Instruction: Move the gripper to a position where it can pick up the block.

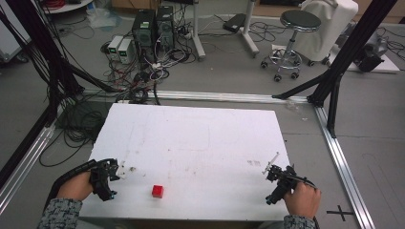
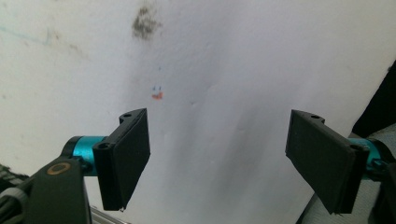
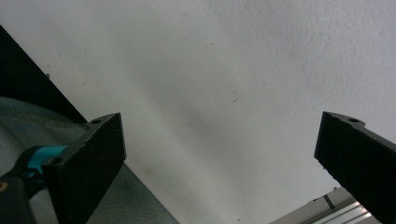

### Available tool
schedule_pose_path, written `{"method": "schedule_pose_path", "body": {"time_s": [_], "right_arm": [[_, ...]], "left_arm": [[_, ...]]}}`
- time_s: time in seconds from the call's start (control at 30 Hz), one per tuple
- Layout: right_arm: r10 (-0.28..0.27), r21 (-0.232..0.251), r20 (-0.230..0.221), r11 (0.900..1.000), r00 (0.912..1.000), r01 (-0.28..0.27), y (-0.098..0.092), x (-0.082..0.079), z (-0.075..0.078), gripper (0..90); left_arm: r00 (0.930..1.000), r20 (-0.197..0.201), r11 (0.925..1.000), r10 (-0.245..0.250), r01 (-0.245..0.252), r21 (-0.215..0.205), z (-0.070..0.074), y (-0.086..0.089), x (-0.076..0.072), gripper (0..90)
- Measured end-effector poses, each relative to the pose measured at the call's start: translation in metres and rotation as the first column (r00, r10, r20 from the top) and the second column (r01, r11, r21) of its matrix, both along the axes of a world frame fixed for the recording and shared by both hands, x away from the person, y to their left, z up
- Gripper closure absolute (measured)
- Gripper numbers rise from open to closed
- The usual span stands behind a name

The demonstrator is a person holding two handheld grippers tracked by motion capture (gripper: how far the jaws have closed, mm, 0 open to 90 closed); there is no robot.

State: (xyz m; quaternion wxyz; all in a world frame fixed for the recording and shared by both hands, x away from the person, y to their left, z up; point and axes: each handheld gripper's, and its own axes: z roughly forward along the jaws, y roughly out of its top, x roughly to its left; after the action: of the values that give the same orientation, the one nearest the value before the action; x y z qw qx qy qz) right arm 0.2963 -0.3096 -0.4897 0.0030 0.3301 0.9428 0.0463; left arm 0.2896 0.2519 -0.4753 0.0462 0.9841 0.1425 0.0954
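Cube [image 1: 157, 191], small and red, sits on the white table [image 1: 200, 138] between your two grippers, closer to the left one. It lies to the right of your left gripper [image 1: 106, 177] and a little nearer to you than that gripper's jaws, clear of them with bare tabletop in the gap. From your right gripper [image 1: 279, 183] it lies well apart to the left, at roughly the same depth on the table as that gripper's body.

Your left hand [image 1: 76, 187] holds the left gripper at the table's near left corner. In the left gripper view its two black jaws stand spread wide with nothing between them [image 2: 217, 158]; past them you see only the white surface, a dark smudge [image 2: 144, 22] farther ahead and a tiny orange mark [image 2: 157, 95] just beyond the left jaw.

Your right hand [image 1: 302, 199] holds the right gripper at the near right corner. In the right gripper view its jaws are likewise spread wide and empty [image 3: 219, 154], looking down on plain white tabletop, with the table's edge and a strip of aluminium rail [image 3: 327, 212] beneath the right jaw.

Neither gripper touches the cube.
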Motion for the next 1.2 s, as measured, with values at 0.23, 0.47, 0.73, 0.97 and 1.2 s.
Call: {"method": "schedule_pose_path", "body": {"time_s": [0.23, 0.47, 0.73, 0.97, 1.2], "right_arm": [[-0.002, -0.001, -0.006, 1.000, 1.0000, 0.002, -0.001, 0.000, -0.001, 1.1], [0.007, 0.004, 0.000, 1.000, 1.0000, -0.007, 0.000, 0.000, 0.000, 1.1], [0.014, 0.007, 0.003, 1.000, 0.9999, -0.014, 0.001, 0.000, 0.000, 1.1], [0.013, 0.011, 0.007, 1.000, 0.9999, -0.013, 0.000, 0.000, 0.001, 1.1], [0.016, 0.016, 0.007, 1.000, 0.9998, -0.016, 0.001, 0.000, 0.003, 1.1]], "left_arm": [[0.9960, -0.005, 0.9959, -0.089, 0.089, 0.016, 0.008, -0.014, 0.004, 22.2], [0.9821, -0.025, 0.9821, -0.187, 0.187, 0.021, 0.014, -0.030, 0.006, 22.2], [0.9606, -0.038, 0.9609, -0.275, 0.276, 0.019, 0.018, -0.049, 0.006, 22.2], [0.9381, -0.045, 0.9378, -0.343, 0.345, 0.036, 0.017, -0.071, 0.005, 22.2], [0.9159, -0.058, 0.9150, -0.397, 0.400, 0.053, 0.014, -0.096, 0.005, 22.2]]}}
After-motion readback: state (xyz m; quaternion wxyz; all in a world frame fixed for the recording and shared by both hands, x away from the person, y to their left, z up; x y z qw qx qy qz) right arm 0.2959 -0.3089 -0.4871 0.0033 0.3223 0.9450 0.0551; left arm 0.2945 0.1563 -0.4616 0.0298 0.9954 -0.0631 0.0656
